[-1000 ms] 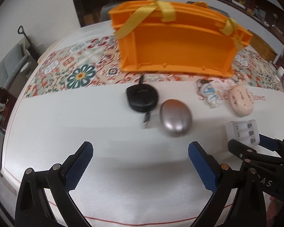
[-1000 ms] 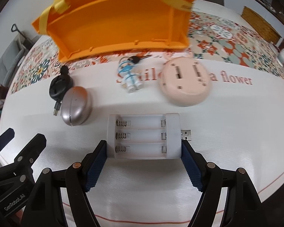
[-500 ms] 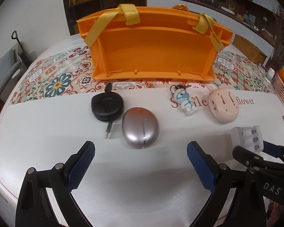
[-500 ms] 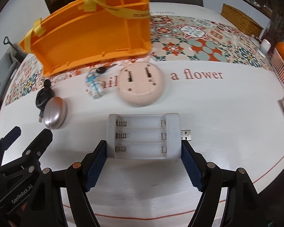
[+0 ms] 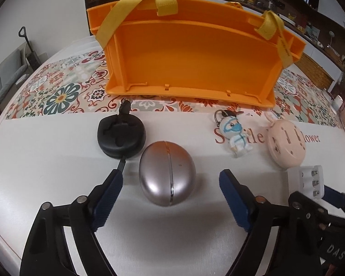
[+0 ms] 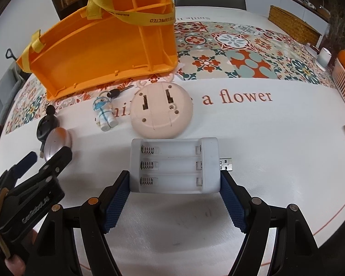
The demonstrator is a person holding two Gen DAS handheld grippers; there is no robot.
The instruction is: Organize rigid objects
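Now our right claw (image 6: pixel 174 191) clamps the light, stiff battery charger (image 6: pixel 174 165) by its short ends, while our left claw (image 5: pixel 170 185) gapes wide around the slick silver case (image 5: pixel 167 175).

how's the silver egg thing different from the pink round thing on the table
The shiny silver egg-shaped case is oval, domed and metallic, with one seam around it. The matte pink round plastic disc is circular and flatter, with slots and holes in its upturned face. The case sits between the open left tool's fingers; nothing brackets the disc. Both rest on the white tablecloth.
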